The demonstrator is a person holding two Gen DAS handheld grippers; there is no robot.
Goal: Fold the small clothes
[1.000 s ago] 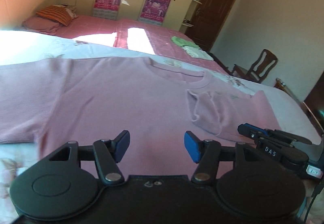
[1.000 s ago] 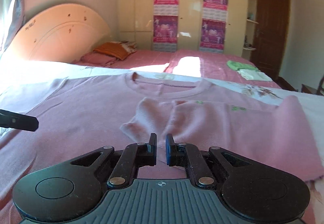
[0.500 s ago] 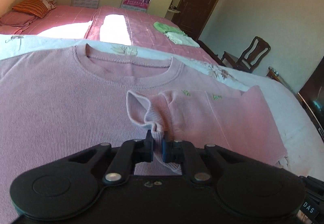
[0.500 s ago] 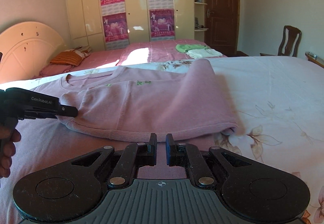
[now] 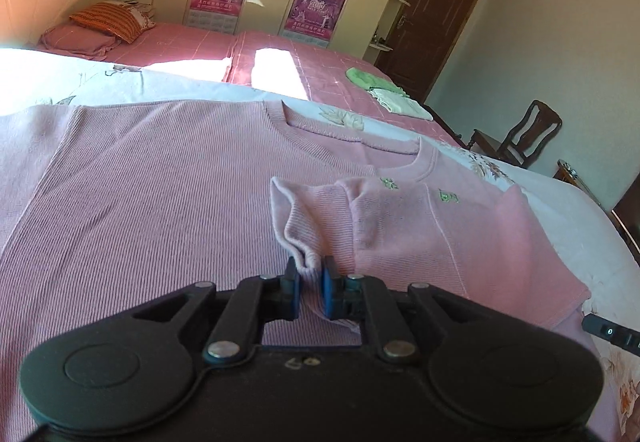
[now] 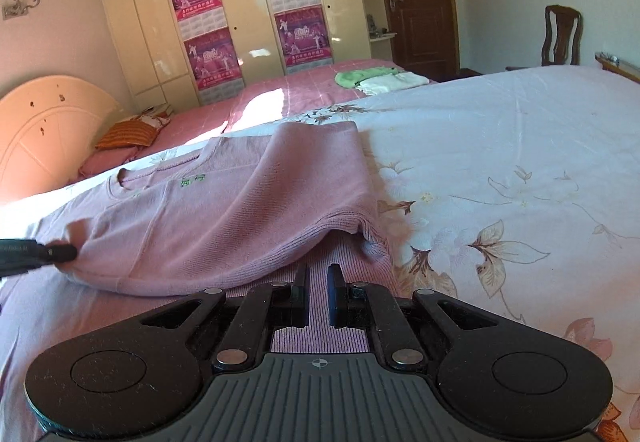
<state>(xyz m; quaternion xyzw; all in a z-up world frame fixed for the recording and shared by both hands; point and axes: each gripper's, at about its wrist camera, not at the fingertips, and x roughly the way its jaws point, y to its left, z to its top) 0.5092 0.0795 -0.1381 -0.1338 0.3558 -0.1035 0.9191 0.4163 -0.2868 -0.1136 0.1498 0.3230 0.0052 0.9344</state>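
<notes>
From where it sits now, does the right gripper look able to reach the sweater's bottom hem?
Probably yes. The right gripper hangs nearly shut just short of the folded-over pink sweater, whose ribbed hem lies directly ahead with nothing between. The left gripper pinches the sleeve cuff well aside.

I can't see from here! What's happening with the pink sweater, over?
Left gripper shut on sleeve cuff. Right gripper nearly shut, holding nothing. Pink sweater half folded. Nothing in the way.

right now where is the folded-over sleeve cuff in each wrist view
Left wrist: sleeve cuff at lower centre, pinched between the left tongs.
Right wrist: the cuff sits at the far left edge, at the tip of the left tongs there.
Shared landmark: green cloth on the far bed.
</notes>
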